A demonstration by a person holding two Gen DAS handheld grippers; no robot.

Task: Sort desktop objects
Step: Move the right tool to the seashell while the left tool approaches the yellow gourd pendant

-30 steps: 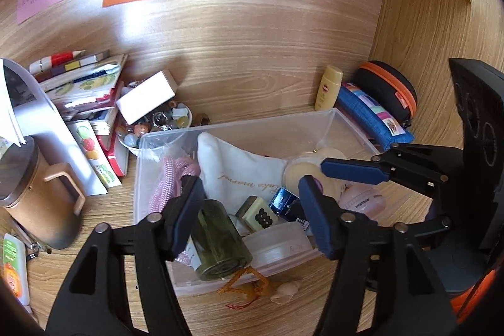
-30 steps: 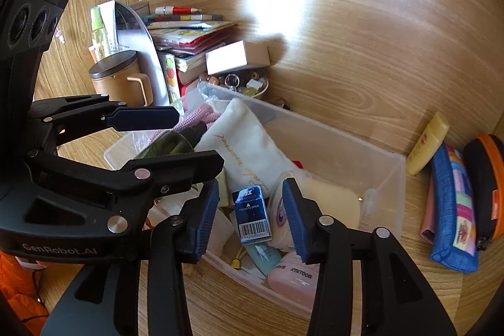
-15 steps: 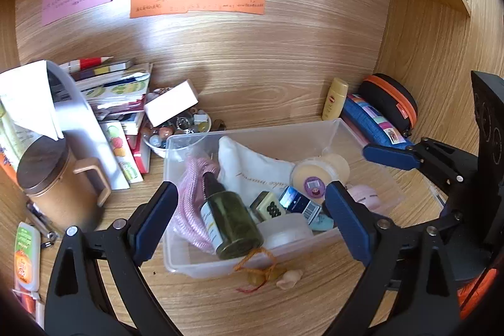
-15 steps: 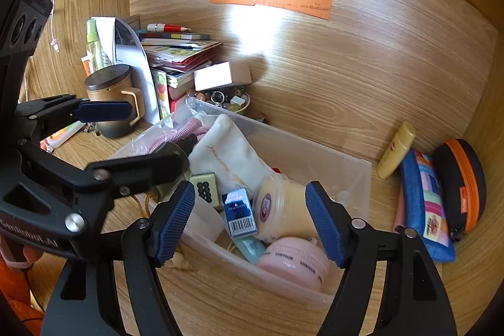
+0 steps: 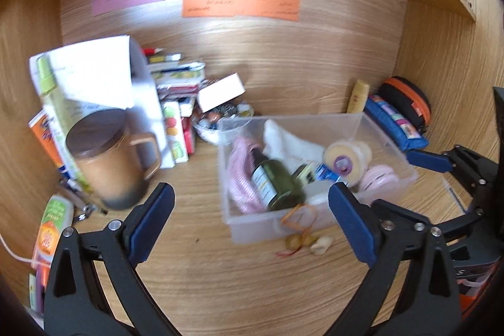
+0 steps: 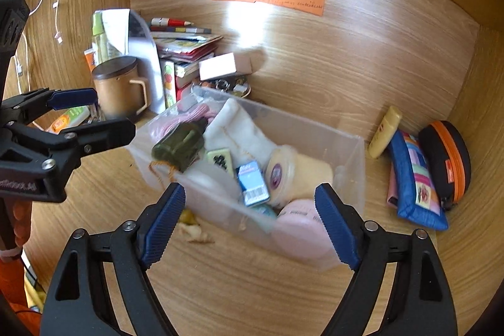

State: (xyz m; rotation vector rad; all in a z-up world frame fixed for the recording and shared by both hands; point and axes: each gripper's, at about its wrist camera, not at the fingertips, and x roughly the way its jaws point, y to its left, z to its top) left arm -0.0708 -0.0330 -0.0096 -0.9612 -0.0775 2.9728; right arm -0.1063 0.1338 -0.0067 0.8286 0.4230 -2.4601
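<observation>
Both claws stand spread wide and hold nothing: left gripper above the bare wooden desktop beside the clear plastic bin, right gripper over the bin's near wall. Inside lie a dark green glass bottle, pink knitted cloth, white pouch, blue carton and cream jar. Small shells rest on the desk against the bin.

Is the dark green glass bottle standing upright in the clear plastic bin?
No. The dark green glass bottle lies tipped on its side inside the clear plastic bin.
</observation>
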